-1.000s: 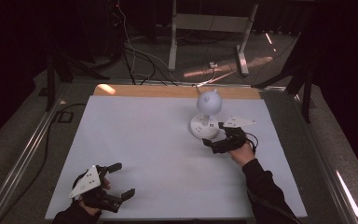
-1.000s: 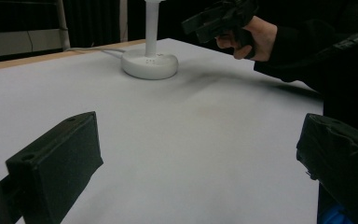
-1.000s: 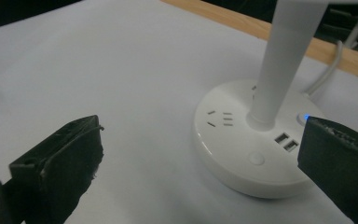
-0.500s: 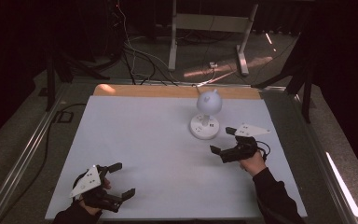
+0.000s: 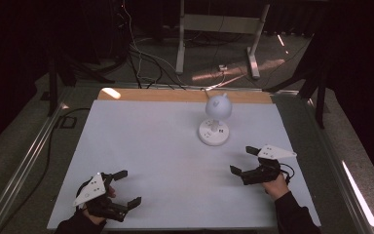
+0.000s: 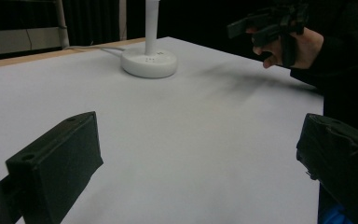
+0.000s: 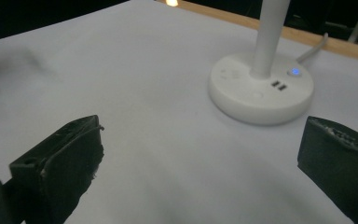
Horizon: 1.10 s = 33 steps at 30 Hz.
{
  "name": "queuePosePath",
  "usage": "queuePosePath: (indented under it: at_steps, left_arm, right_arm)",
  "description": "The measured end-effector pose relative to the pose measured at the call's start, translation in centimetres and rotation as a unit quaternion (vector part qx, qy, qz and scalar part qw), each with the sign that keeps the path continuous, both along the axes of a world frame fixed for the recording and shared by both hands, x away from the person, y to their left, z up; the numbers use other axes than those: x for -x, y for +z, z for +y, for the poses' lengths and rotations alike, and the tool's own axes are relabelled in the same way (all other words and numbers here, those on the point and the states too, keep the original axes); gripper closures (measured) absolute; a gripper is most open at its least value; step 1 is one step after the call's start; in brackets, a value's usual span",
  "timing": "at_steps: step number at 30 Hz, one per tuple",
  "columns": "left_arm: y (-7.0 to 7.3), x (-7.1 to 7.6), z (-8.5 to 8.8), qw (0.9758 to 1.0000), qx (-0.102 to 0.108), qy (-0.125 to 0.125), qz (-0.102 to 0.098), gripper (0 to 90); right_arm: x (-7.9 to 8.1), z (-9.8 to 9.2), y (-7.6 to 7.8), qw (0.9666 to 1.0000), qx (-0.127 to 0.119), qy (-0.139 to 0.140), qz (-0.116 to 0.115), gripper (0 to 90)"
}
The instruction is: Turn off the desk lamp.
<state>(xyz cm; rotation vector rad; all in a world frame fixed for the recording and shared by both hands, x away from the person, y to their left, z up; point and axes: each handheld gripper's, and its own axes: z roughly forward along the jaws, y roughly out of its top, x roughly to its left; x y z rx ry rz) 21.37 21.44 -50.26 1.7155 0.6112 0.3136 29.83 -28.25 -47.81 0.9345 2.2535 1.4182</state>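
A small white desk lamp (image 5: 214, 124) stands on the white table top (image 5: 146, 141), right of centre toward the far edge. Its round base (image 7: 261, 88) carries a lit blue button (image 7: 295, 72) and two small ports. My right gripper (image 5: 240, 159) hovers open and empty, near and slightly right of the base, jaws pointing toward it. In the right gripper view the base sits ahead between my right gripper's (image 7: 200, 154) jaws. My left gripper (image 5: 130, 186) rests open and empty at the near left corner. The left gripper (image 6: 200, 158) faces the lamp base (image 6: 149, 63) and the other gripper (image 6: 265, 23).
A wooden strip (image 5: 175, 95) borders the table's far edge, and the lamp's white cable (image 6: 93, 48) runs off over it. Metal rails flank the table on both sides. Cables and a metal stand (image 5: 214, 24) sit on the dark floor beyond.
My right gripper has drawn back from the lamp base toward the near right of the table. The left gripper has stayed put.
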Motion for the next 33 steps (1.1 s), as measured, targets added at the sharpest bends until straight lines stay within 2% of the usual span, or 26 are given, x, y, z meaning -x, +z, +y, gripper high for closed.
queuePosePath:
  at_steps: [9,15,18,20,24,33]
  left_arm:
    - [0.0,0.0,0.0,1.0000,-0.003,0.000,-0.001,0.4]
    - [-0.1,0.0,0.0,1.0000,-0.003,0.000,-0.001,0.4]
    - [-0.1,0.0,0.1,1.0000,-0.003,0.000,0.000,0.4]
    - [-0.1,0.0,0.1,1.0000,-0.004,0.000,-0.001,0.4]
    - [-0.1,0.0,0.1,1.0000,-0.003,0.000,0.000,0.4]
    - [-0.1,0.0,0.1,1.0000,-0.004,-0.001,-0.001,0.4]
  right_arm:
    - [2.2,-2.1,-1.2,0.9997,-0.007,-0.019,0.010,0.0]
    - [3.4,-2.9,-2.0,0.9995,0.003,-0.029,0.011,0.0]
    - [3.9,-3.2,-2.5,0.9993,0.001,-0.034,0.016,0.0]
    - [4.4,-3.3,-3.0,0.9992,0.009,-0.037,0.012,0.0]
    - [4.5,-3.2,-3.3,0.9991,0.015,-0.040,0.010,0.0]
    - [4.4,-3.0,-3.0,0.9991,0.009,-0.042,0.001,0.0]
